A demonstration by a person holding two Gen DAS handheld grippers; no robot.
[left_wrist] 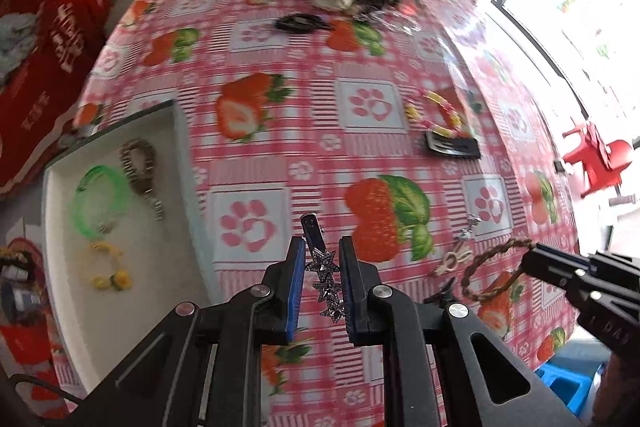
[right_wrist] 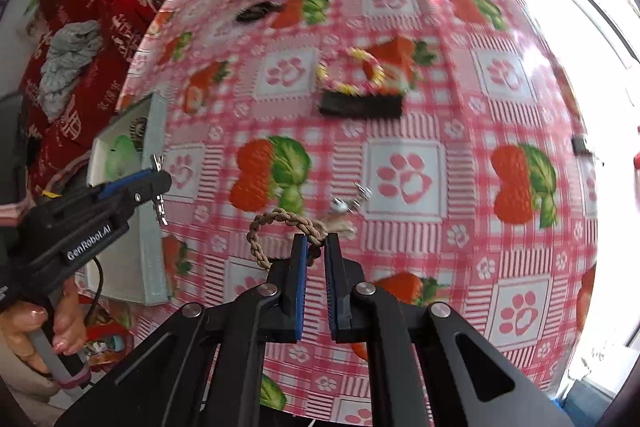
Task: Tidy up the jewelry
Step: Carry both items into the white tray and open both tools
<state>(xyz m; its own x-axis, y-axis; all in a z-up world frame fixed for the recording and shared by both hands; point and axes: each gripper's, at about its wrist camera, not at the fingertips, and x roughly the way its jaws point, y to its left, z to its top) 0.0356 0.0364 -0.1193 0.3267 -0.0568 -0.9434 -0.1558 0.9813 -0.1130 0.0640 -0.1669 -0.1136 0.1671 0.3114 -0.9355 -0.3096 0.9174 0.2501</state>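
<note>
My left gripper (left_wrist: 320,259) pinches the star hair clip (left_wrist: 325,281), my right gripper (right_wrist: 316,247) clamps the braided bracelet (right_wrist: 280,223); tray (left_wrist: 176,147) lies left of both, nearer my left fingers.

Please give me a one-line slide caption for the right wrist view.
Right gripper lifts a braided bracelet above the strawberry tablecloth, left gripper beside the white tray.

Pink checked tablecloth (left_wrist: 304,131) with strawberries, green bracelet (left_wrist: 98,201), white tray (left_wrist: 160,267)
</note>
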